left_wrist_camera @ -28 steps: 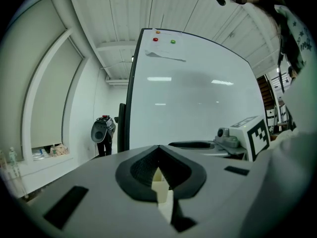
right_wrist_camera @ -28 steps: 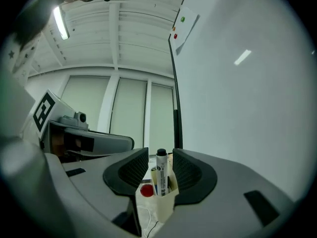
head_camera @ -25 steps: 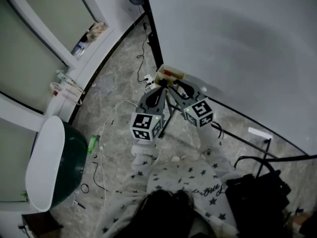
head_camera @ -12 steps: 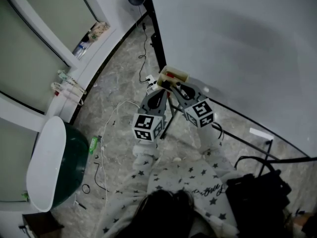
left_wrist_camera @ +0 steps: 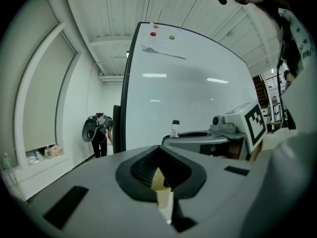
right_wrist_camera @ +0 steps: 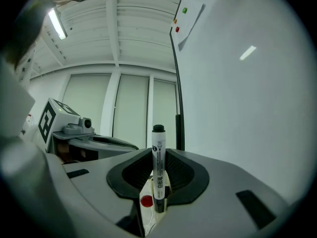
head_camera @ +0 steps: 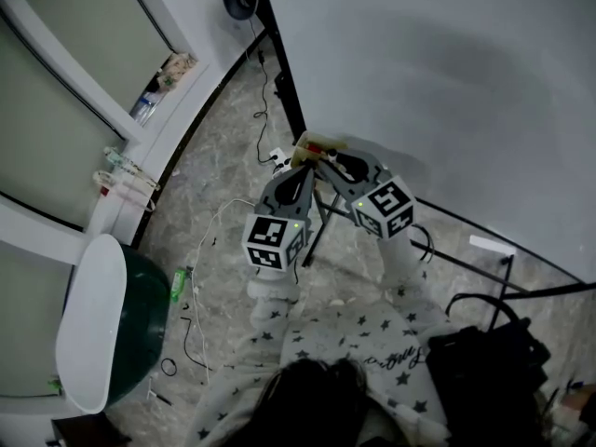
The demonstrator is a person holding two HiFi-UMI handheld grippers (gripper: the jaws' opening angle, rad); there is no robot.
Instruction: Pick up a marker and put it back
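Note:
A black-capped white marker (right_wrist_camera: 158,165) stands upright between my right gripper's (right_wrist_camera: 157,185) jaws, which are shut on it. The same marker (left_wrist_camera: 175,128) shows above that gripper in the left gripper view. In the head view both grippers meet at a cream box (head_camera: 317,144) with a red item in it, at the whiteboard's (head_camera: 447,82) lower edge. My right gripper (head_camera: 328,159) reaches in from the right, and my left gripper (head_camera: 304,164) from below. A cream piece (left_wrist_camera: 161,187), seemingly part of the box, sits between the left gripper's closed jaws.
A dark green bin with a white lid (head_camera: 116,324) stands at the lower left. Loose cables (head_camera: 200,277) trail over the stone floor. A black bag (head_camera: 484,371) sits at the lower right. Stand legs (head_camera: 312,231) run beneath the grippers. Bottles (head_camera: 144,105) line the window sill.
Both grippers stay at the cream box. The head view has shifted slightly, so the bin and window sill sit a little lower and further left.

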